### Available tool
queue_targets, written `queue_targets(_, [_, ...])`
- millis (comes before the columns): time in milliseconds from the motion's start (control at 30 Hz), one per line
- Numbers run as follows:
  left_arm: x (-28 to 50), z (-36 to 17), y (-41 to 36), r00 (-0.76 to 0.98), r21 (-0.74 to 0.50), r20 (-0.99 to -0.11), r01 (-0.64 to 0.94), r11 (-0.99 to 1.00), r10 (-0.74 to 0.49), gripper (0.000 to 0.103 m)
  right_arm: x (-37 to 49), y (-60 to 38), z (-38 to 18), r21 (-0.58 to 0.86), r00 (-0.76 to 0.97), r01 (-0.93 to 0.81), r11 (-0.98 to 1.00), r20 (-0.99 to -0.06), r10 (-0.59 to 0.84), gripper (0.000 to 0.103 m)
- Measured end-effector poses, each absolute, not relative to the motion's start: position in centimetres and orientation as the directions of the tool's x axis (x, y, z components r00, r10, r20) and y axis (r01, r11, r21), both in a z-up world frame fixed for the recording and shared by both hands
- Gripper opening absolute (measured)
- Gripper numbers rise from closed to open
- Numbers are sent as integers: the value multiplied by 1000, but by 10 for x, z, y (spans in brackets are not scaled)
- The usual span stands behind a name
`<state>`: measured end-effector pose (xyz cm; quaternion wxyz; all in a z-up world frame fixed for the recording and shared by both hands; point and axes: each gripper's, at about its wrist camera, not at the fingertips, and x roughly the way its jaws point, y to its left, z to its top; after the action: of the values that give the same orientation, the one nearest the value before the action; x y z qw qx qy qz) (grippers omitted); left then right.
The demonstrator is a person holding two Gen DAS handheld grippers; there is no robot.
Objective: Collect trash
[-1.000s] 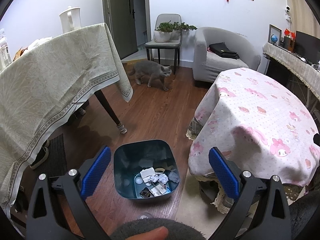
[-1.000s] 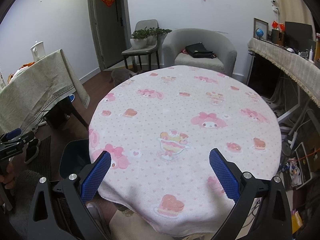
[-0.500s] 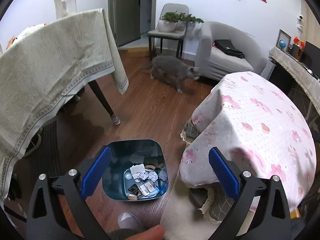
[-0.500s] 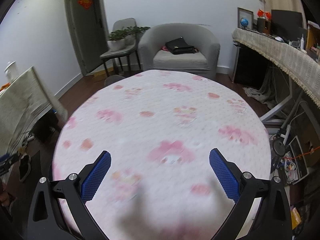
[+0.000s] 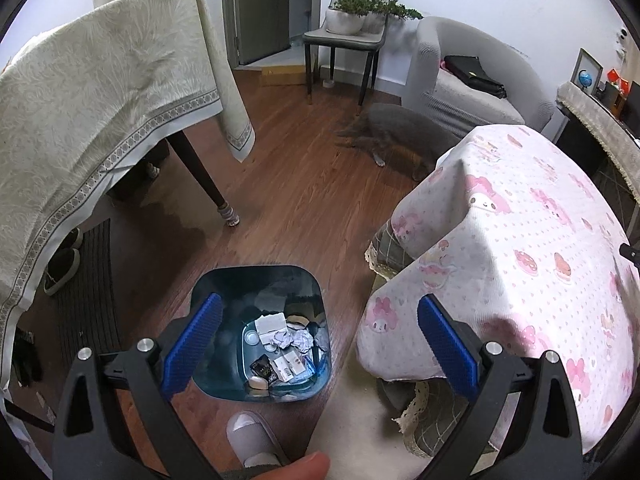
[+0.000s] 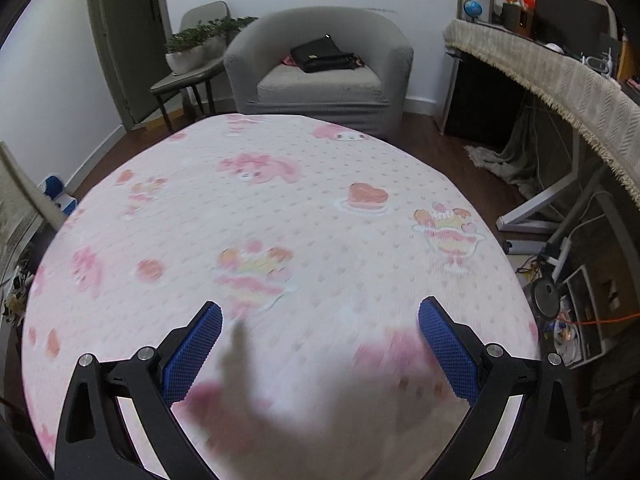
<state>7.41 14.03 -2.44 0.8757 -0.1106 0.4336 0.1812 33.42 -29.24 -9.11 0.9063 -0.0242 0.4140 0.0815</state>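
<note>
A dark blue trash bin (image 5: 224, 280) stands on the wood floor, seen from above in the left wrist view. It holds several pieces of trash (image 5: 280, 340): crumpled paper, white cards and wrappers. My left gripper (image 5: 320, 340) is open and empty, high above the bin's right part. My right gripper (image 6: 320, 344) is open and empty, low over the round table with the pink patterned cloth (image 6: 280, 220). No trash shows on that table.
The pink-clothed table (image 5: 520, 240) stands right of the bin. A table with a beige cloth (image 5: 100, 92) is on the left. A grey cat (image 5: 400, 136) is on the floor by the grey armchair (image 5: 460, 80). A slippered foot (image 5: 252, 436) is just below the bin.
My left gripper has risen and tilted down over the bin. My right gripper has moved forward and lower over the pink table. The cat has walked right toward the armchair.
</note>
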Motion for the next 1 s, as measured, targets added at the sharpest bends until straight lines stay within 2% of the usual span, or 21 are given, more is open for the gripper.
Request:
queue_targets(267, [77,-21,147,544,-44,-809,-435,899,224,100,352,-290,-96,27,634,-179,983,-761,137,100])
queue_targets(433, [73,-18,147,553,-28,-798,-430,903,239,100,334,-289,-86,48,659,-174,984,-737,153,100])
queue_targets(867, [7,-2,114,661,-22,-715,-346,938,228,100,151,-238,-42,132,739,-286,949,-600,307,100])
queue_targets(1000, [-13,-3,106,676,-22,-707,-317,948,209,100,107,-221,-51,82,754,-329,941,-576,314,100])
